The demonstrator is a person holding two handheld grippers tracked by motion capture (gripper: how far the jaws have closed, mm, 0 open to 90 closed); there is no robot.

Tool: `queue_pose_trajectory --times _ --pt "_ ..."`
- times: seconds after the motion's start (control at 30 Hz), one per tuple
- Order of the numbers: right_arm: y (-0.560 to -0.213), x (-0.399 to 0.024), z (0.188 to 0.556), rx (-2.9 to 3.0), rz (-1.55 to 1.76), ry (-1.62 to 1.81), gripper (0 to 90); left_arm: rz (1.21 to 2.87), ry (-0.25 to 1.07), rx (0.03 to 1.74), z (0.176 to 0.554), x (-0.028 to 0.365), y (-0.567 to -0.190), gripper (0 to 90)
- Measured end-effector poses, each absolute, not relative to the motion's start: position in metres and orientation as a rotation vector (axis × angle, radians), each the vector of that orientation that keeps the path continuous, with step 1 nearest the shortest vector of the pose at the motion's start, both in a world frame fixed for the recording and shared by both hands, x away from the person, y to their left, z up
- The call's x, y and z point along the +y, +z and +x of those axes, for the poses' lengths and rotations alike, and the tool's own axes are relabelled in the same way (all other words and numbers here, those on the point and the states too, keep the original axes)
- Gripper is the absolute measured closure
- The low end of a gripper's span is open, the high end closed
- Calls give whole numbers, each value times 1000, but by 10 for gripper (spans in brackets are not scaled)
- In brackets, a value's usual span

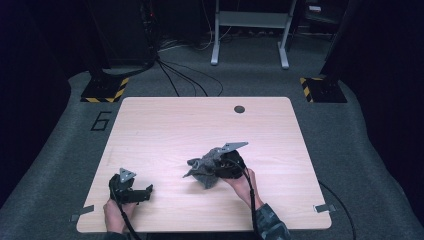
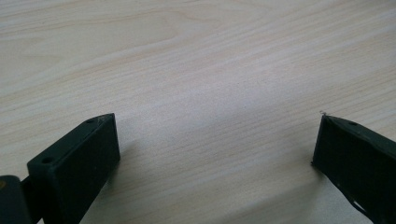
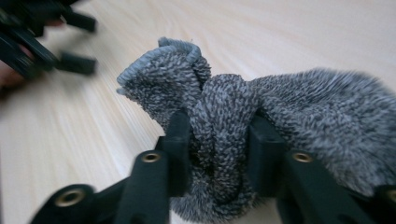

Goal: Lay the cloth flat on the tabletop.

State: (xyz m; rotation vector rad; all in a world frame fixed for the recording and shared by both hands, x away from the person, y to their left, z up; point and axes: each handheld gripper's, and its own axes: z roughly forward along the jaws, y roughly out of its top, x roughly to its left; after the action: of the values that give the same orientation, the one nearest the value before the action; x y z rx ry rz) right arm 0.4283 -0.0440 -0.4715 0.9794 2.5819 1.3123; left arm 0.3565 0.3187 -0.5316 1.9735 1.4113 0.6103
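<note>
A grey fuzzy cloth (image 1: 200, 172) lies bunched on the light wooden table (image 1: 200, 125), a little right of the middle. My right gripper (image 1: 216, 167) comes at it from the right. In the right gripper view, its jaws (image 3: 219, 135) pinch a thick fold of the cloth (image 3: 327, 107) from both sides. My left gripper (image 1: 145, 192) rests near the front left corner, well apart from the cloth. Its jaws stand wide open (image 2: 215, 140) over bare wood with nothing between them. The left gripper (image 3: 42, 42) also appears blurred at the top left of the right gripper view.
A small round hole (image 1: 239, 109) sits near the table's far edge. Beyond the table, cables (image 1: 185, 75) run over grey carpet, past a metal frame (image 1: 250, 30) and two bases with yellow-black stripes (image 1: 105, 90) (image 1: 322, 89).
</note>
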Motion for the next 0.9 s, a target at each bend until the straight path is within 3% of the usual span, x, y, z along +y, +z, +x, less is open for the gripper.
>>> queue_pose_trajectory --times 0.17,0.4,0.73,0.77,0.83,0.9 --pt "-490 -40 427 2595 1002 1232 350 1970 617 1412 357 318 -532 4" --pt "-475 -55 417 2533 995 1244 230 1971 614 1414 357 318 -532 2" --pt "-459 -63 389 2476 967 1254 257 1978 514 1318 362 293 -520 17" --pt "-461 -57 379 2484 961 1235 315 1981 496 1291 363 287 -517 24" --pt "-463 -55 376 2498 946 1230 320 1977 452 1250 366 278 -514 26" --pt "-472 -44 366 2531 916 1186 391 1989 432 1208 367 269 -511 55"
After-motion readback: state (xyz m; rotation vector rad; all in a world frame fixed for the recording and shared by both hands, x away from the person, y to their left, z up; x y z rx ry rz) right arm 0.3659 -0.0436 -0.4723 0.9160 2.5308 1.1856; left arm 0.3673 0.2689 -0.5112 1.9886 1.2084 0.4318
